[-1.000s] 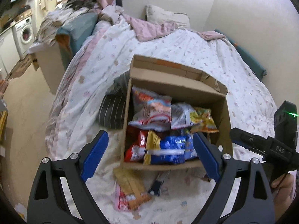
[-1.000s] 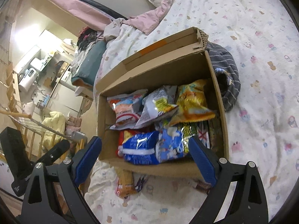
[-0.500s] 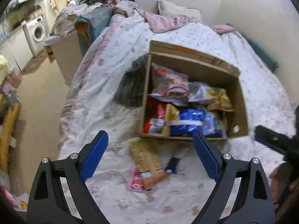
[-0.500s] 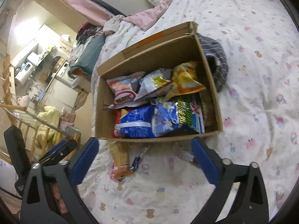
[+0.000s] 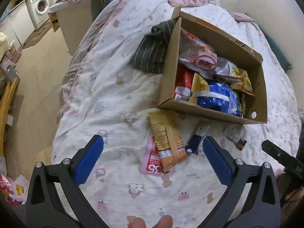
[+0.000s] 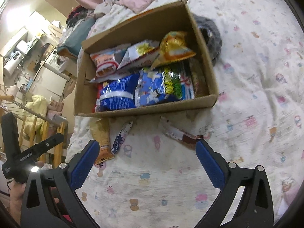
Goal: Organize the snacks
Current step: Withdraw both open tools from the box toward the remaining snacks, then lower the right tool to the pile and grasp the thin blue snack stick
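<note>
Left gripper (image 5: pixel 153 156) jaws opening, nothing between the pads, hovering over printed bedding (image 5: pixel 117 95). Right gripper (image 6: pixel 147 160) spread wide, empty. Cardboard box (image 5: pixel 169 72) on the bed, packed with snack bags; blue bag (image 6: pixel 117 96) along its near side. Loose on the bedding just near of the box: tan packet (image 5: pixel 166 142) lying on a pink packet (image 5: pixel 152 165), dark blue stick pack (image 5: pixel 196 142), and a small wrapper (image 6: pixel 178 133), probably chocolate, blurred. Striped cloth (image 5: pixel 152 53) against the box's left wall.
</note>
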{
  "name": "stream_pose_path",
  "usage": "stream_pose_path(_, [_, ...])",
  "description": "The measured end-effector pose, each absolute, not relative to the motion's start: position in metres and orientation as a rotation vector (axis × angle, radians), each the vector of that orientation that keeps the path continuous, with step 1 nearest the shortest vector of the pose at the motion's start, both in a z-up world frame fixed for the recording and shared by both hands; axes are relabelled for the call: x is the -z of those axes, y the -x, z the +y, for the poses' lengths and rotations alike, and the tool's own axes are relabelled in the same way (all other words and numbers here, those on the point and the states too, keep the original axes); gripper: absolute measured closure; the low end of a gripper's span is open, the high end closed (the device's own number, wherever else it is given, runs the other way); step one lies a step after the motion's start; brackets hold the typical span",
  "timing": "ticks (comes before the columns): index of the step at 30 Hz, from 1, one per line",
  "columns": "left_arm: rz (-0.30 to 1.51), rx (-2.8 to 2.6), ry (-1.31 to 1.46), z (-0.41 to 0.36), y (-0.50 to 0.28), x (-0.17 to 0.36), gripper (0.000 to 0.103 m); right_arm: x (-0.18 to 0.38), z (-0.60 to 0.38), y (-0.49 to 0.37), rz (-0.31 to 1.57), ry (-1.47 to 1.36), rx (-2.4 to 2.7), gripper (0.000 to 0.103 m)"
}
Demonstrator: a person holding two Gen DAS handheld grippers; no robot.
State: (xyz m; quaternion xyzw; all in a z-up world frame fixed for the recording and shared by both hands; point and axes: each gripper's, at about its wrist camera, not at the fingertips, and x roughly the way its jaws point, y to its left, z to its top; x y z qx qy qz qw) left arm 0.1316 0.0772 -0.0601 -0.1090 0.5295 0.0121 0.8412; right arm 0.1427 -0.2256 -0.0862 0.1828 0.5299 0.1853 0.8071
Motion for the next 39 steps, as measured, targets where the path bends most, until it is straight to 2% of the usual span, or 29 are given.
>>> stream_pose_path(5, [1.155,-0.052,0.236,0.088,-0.131,0.068,0.0,0.116,-0.197,-0.157,1.283,-0.468,-0.459,0.0])
stream_pose_path(7, [1.17,-0.066,0.243,0.092,-0.131,0.07,0.0,0.125,-0.183,-0.162,1.325,-0.47,-0.472,0.003])
stream_pose_path(8, [1.174,-0.068,0.241,0.094,-0.131,0.07,0.0,0.13,-0.173,-0.166,1.345,-0.463,-0.478,0.008])
stream_pose_path(10, [1.165,-0.074,0.24,0.097,-0.131,0.069,0.0,0.138,-0.156,-0.173,1.372,-0.456,-0.486,0.023])
stream_pose_path(13, [1.165,-0.089,0.242,0.103,-0.13,0.072,0.001,0.151,-0.136,-0.183,1.411,-0.456,-0.488,0.036])
stream_pose_path(18, [1.179,-0.111,0.223,0.108,-0.128,0.081,0.001,0.164,-0.114,-0.194,1.423,-0.402,-0.474,0.043])
stream_pose_path(24, [1.19,-0.114,0.22,0.11,-0.129,0.085,0.002,0.166,-0.115,-0.195,1.423,-0.344,-0.448,0.068])
stream_pose_path(25, [1.187,-0.113,0.217,0.11,-0.129,0.085,0.006,0.164,-0.115,-0.196,1.423,-0.339,-0.446,0.078])
stream_pose_path(27, [1.193,-0.109,0.206,0.107,-0.131,0.086,0.012,0.162,-0.118,-0.193,1.418,-0.331,-0.455,0.08])
stream_pose_path(34, [1.234,-0.102,0.24,0.094,-0.139,0.093,0.014,0.149,-0.145,-0.175,1.394,-0.348,-0.499,0.083])
stream_pose_path(37, [1.259,-0.083,0.251,0.081,-0.146,0.097,0.025,0.141,-0.158,-0.168,1.374,-0.367,-0.502,0.083])
stream_pose_path(39, [1.289,-0.069,0.273,0.072,-0.153,0.103,0.026,0.136,-0.165,-0.163,1.361,-0.385,-0.509,0.083])
